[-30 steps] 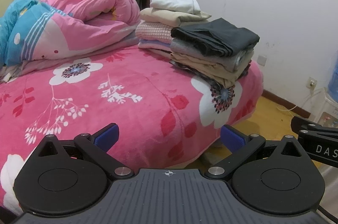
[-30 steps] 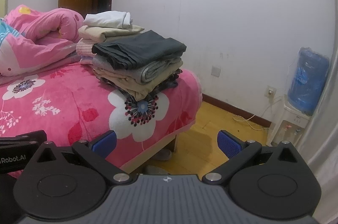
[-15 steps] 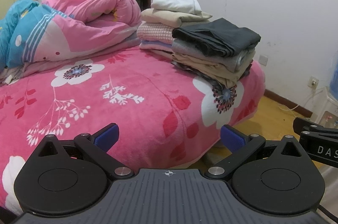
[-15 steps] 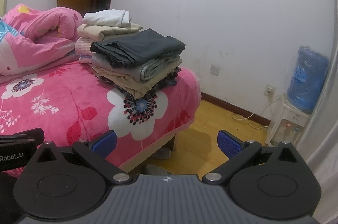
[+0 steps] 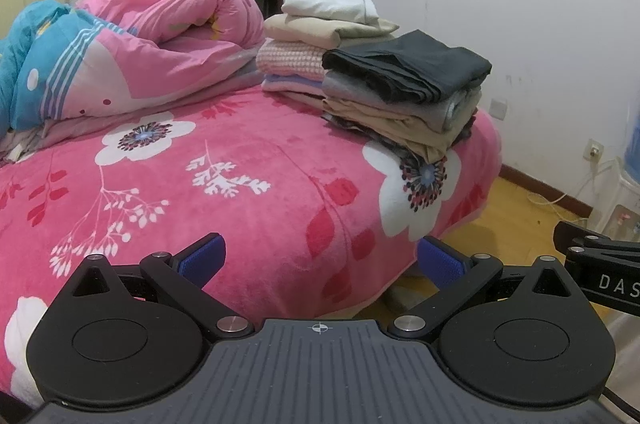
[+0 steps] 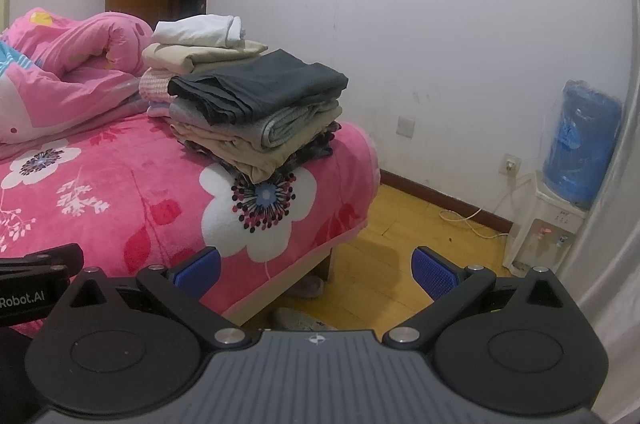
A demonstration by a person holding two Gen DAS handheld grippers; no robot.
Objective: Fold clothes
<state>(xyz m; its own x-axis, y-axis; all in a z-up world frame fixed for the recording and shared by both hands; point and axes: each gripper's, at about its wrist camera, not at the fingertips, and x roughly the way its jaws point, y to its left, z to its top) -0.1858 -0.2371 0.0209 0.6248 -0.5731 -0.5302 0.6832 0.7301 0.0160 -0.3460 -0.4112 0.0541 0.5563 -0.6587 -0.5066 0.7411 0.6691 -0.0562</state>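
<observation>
My left fingers [image 5: 318, 260] and right fingers [image 6: 316, 270] hang wide and empty, having eased slightly back from the pink floral bed [image 5: 240, 183]. Beyond, two folded clothes stacks [image 5: 404, 95] sit at its far corner; folding looks finished.

— How was the light when you held the rigs up?

— Soft and even, indoor light with no source in my views. The white wall [image 6: 460, 43] looked flat and slightly grey, and the pink blanket [image 5: 248, 183] kept strong colour with no glare

— Any shadows?

— Only faint ones: under the folded stack [image 6: 256, 111] and beneath the bed edge on the wooden floor [image 6: 384, 264]

— Sharpness?

— Both pictures were crisp, no motion blur. My fisheyes bent the wall lines outward, and the corners went dark. The water bottle [image 6: 580, 147] stood curved near the rim
</observation>
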